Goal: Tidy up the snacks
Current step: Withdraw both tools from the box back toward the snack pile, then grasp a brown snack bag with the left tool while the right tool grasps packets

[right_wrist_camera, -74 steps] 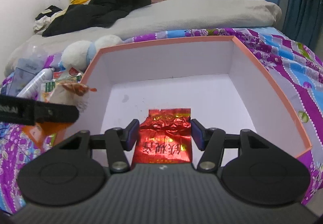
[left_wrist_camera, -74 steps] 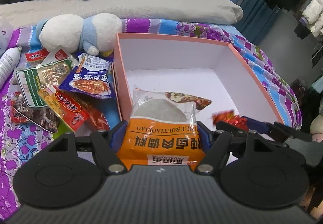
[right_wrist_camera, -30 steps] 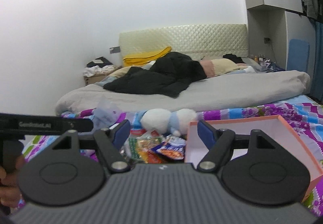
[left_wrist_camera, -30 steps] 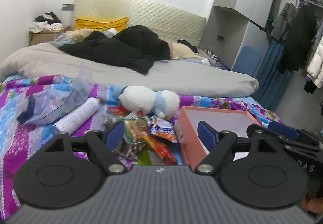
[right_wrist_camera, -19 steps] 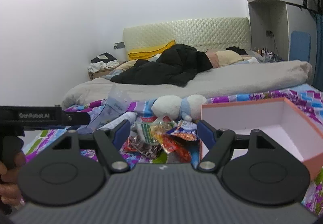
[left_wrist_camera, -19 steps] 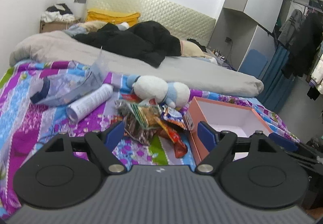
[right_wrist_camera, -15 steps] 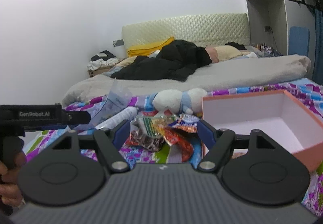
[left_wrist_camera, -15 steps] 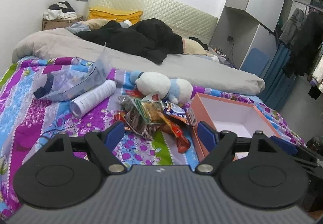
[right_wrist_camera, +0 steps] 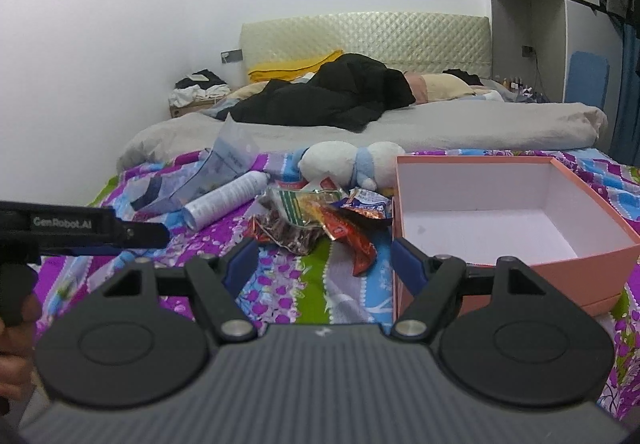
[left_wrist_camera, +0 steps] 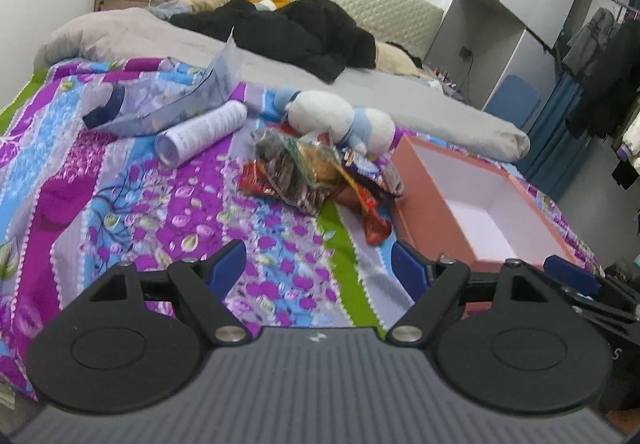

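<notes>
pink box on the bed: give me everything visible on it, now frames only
The pink box is an open, lidless square carton, looks like rigid cardboard: salmon-pink outside and rim, white inside. It sits upright on the floral bedspread, right of the snack pile, with the nearest wrappers against its left wall. The visible interior floor is bare apart from a small dark speck; the near part is hidden by the front wall.

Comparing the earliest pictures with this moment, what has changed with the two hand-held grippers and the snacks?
Both have let go: the left hand-held gripper earlier clamped an orange packet, the right hand-held gripper a red foil packet, over the pink box. Now both are open and empty, pulled back and aimed toward the snack pile. The box's visible floor looks bare; its near part is hidden. Pile, plush toy and white bottle lie as before.
</notes>
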`<state>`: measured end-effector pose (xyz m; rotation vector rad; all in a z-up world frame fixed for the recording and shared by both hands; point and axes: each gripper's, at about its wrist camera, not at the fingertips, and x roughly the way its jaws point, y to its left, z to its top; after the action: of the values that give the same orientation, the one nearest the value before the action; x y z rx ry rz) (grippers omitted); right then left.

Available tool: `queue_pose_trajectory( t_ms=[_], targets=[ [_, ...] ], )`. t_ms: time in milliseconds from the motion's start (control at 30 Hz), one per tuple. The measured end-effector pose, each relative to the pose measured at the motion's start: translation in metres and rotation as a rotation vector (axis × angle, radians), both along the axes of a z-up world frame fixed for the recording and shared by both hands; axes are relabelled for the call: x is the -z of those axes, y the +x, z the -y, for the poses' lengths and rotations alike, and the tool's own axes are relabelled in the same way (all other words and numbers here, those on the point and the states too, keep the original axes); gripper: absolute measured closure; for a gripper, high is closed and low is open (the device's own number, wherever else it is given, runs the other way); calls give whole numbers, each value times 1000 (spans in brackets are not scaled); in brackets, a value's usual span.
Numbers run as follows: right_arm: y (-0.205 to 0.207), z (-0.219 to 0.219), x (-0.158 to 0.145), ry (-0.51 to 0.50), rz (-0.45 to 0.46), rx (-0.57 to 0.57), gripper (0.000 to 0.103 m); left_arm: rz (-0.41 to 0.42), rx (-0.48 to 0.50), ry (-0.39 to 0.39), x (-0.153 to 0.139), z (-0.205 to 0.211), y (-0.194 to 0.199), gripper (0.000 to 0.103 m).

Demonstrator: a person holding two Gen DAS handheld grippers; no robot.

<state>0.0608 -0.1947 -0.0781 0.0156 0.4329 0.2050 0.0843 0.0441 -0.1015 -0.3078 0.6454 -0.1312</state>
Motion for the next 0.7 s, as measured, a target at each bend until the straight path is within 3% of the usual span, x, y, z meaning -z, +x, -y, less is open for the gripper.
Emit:
queue_pose_trajectory(
  t_ms=[267, 700],
  targets=[
    [3, -8, 14, -5, -19, -1, 28, -46, -1, 9, 19, -6, 11, 20],
    [46, -28, 38, -92, -5, -72, 33, -84, -51, 2, 54, -25, 75, 20]
  ],
)
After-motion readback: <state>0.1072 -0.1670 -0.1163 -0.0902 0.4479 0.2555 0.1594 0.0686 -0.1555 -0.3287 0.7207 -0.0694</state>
